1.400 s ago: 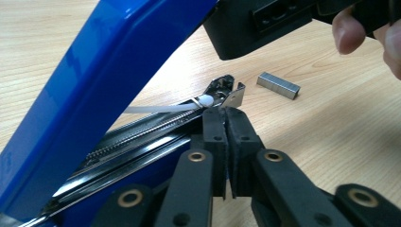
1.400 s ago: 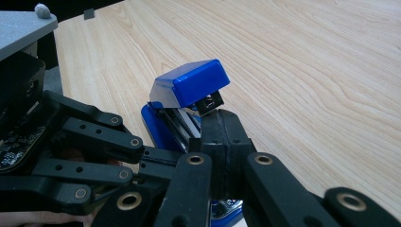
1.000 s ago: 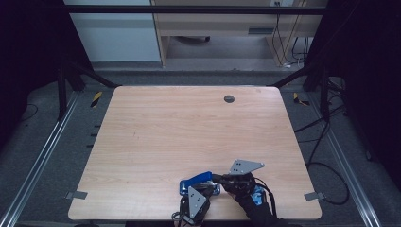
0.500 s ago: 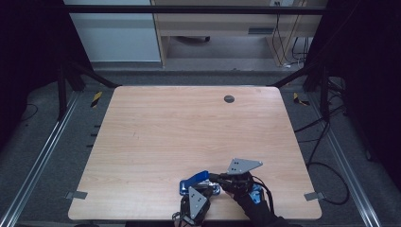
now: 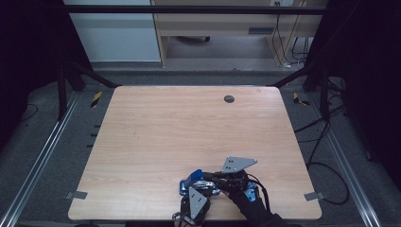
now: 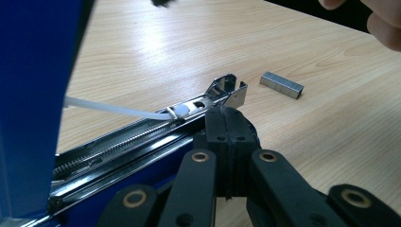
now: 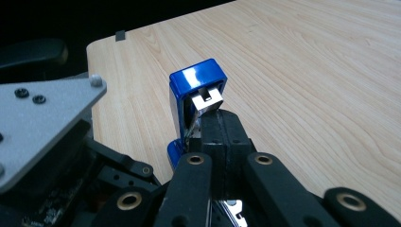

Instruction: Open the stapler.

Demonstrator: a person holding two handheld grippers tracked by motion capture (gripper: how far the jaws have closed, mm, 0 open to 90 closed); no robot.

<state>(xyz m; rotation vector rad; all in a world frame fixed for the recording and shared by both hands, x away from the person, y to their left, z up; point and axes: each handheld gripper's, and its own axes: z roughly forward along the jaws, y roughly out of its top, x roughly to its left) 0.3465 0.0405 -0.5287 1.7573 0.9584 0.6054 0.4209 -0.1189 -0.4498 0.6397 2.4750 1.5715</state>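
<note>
Your left hand-held gripper (image 6: 227, 137) has its black jaws closed flat together, pads meeting, pressed against the side of the steel magazine rail (image 6: 142, 135) of the opened blue plastic stapler (image 5: 193, 181). Whether the pads pinch any metal you cannot tell from here. In the left gripper view the rail's long axis runs from lower left up to the right, its open silver front end pointing toward the far side of the counter (image 6: 165, 47); a spring lies along the channel and a white plastic strip leads off from the pusher to the left. The blue lid (image 6: 33, 94) stands raised at the left edge.

Your right hand-held gripper (image 7: 222, 142) is likewise closed, jaws together, their tips at the raised lid (image 7: 196, 94), whose glossy blue end with a steel tongue inside points up and away. If it clamps the lid's edge, the frame hides it.

From above, both grippers sit close together at the near edge of the light wooden counter (image 5: 189, 123), right of centre, the left one low and upright, the right one angled in from the right with your gloved hand (image 5: 246, 198) behind it. The stapler lies between them, pointing roughly toward the far left.

Just beyond the rail's tip, a small grey strip of staples (image 6: 281, 84) lies flat on the wood, apart from the stapler.
</note>
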